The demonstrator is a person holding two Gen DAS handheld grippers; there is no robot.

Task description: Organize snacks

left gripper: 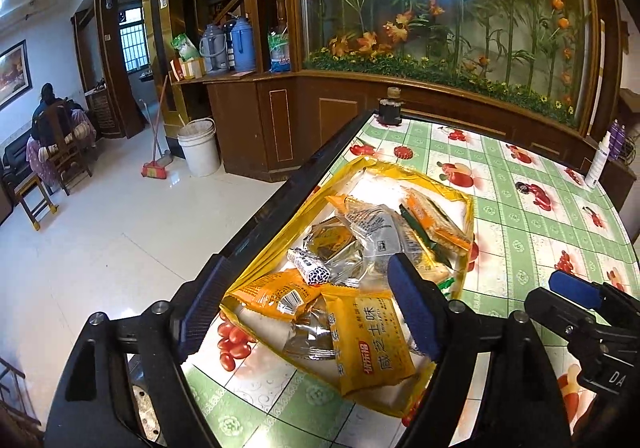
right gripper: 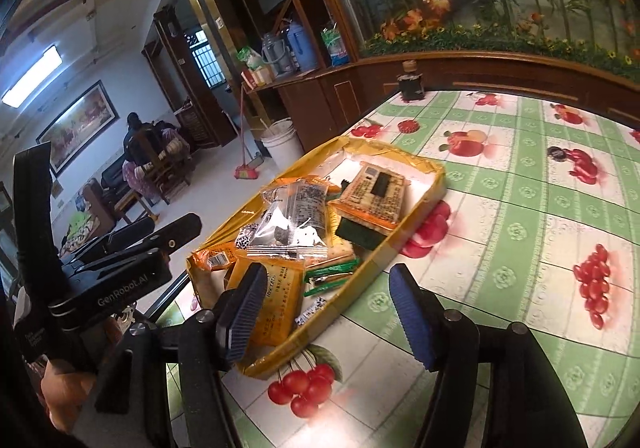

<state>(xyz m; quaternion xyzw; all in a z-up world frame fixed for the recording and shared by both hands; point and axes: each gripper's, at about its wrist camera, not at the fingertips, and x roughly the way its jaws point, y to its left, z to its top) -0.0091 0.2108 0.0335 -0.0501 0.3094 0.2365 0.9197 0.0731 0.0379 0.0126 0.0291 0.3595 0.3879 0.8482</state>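
A shallow yellow tray (left gripper: 466,216) (right gripper: 434,184) sits near the table's left edge, filled with several snack packets: orange biscuit packs (left gripper: 370,336) (right gripper: 280,300), silver-wrapped cakes (left gripper: 332,244) (right gripper: 296,216), a cracker pack (left gripper: 436,220) (right gripper: 376,192) and a small blue-white candy (left gripper: 310,268). My left gripper (left gripper: 308,308) hovers open over the tray's near end, holding nothing. My right gripper (right gripper: 326,312) is open and empty over the tray's near right corner; it also shows in the left wrist view (left gripper: 576,290). The left gripper shows at the left of the right wrist view (right gripper: 132,244).
The table (right gripper: 520,232) has a green-checked fruit-print cloth. A dark ink bottle (left gripper: 390,110) (right gripper: 410,86) stands at the far edge, a white spray bottle (left gripper: 598,160) at the far right. A bottle cap (right gripper: 557,153) lies on the cloth. The floor drops off left of the table.
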